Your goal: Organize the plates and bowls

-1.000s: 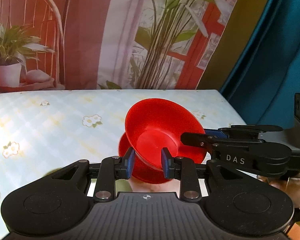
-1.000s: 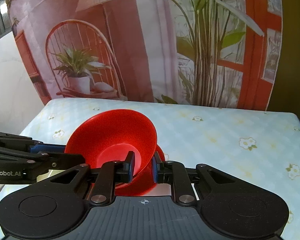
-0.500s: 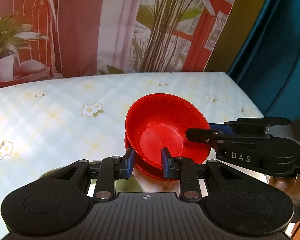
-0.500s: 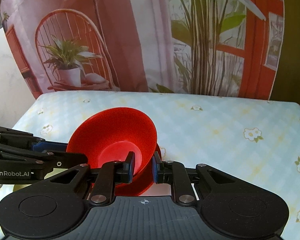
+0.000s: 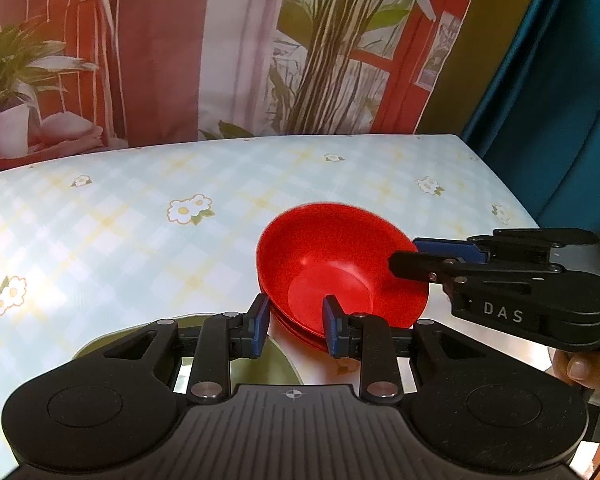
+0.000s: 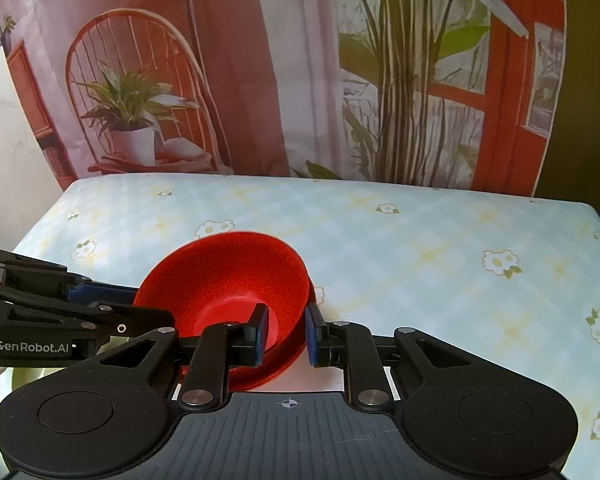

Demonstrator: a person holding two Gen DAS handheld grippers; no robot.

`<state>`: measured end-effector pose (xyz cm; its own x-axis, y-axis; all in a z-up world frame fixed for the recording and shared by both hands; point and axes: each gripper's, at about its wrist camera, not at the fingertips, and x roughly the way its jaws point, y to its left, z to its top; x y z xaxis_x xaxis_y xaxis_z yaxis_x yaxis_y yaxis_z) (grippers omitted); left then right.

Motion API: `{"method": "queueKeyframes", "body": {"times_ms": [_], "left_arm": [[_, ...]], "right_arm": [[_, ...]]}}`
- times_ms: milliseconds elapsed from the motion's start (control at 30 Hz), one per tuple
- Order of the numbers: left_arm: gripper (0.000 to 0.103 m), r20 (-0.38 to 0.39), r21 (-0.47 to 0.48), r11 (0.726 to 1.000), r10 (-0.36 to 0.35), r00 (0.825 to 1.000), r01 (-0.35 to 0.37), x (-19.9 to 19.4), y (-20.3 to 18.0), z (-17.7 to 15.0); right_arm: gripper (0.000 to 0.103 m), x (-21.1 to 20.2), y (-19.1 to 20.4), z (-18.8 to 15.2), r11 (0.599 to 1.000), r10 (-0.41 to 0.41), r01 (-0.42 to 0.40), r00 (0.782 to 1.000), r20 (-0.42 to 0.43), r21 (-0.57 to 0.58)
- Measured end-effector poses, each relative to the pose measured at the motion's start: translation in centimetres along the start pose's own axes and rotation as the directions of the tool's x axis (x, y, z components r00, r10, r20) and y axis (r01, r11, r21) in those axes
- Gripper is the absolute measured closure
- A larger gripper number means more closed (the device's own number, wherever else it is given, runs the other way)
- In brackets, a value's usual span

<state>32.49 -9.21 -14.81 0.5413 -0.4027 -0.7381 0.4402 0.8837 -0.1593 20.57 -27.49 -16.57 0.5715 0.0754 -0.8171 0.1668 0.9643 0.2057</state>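
A red bowl (image 5: pixel 332 264) sits nested on another red dish (image 5: pixel 300 334) on the flowered tablecloth; it also shows in the right wrist view (image 6: pixel 228 280). My left gripper (image 5: pixel 294 324) straddles the bowl's near rim, its blue pads a little apart from the wall. My right gripper (image 6: pixel 286 334) has one pad inside and one outside the bowl's right wall; it looks loosely closed around it. The right gripper shows from the side in the left wrist view (image 5: pixel 412 258), at the bowl's right rim.
An olive-green plate (image 5: pixel 260 364) lies under my left gripper, partly hidden. The table's right edge (image 5: pixel 512 208) meets a blue curtain. A printed backdrop stands behind the table's far edge. Open tablecloth (image 6: pixel 440 248) stretches to the back and right.
The red bowl has come down from a tilted, raised pose and now rests level in the lower red dish. The jaws of both grippers have widened slightly.
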Motion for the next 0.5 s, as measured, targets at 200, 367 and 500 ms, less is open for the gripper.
{"method": "queueKeyframes", "body": {"times_ms": [200,367,500], "left_arm": [[0.072,0.007,-0.015,1.000,0.013,1.000,-0.013,-0.20,0.22,0.03],[0.063,0.014,-0.026,0.999,0.023,1.000,-0.022,-0.27,0.37,0.15],[0.062,0.018,-0.035,0.999,0.023,1.000,-0.022,-0.32,0.55,0.25]], "right_arm": [[0.081,-0.25,-0.42,-0.46,1.000,-0.006,0.006,1.000,-0.001,0.009],[0.081,-0.38,-0.71,-0.52,1.000,-0.013,0.013,1.000,0.003,0.020],[0.080,-0.19,-0.84,-0.67,0.999,-0.014,0.014,1.000,-0.005,0.032]]}}
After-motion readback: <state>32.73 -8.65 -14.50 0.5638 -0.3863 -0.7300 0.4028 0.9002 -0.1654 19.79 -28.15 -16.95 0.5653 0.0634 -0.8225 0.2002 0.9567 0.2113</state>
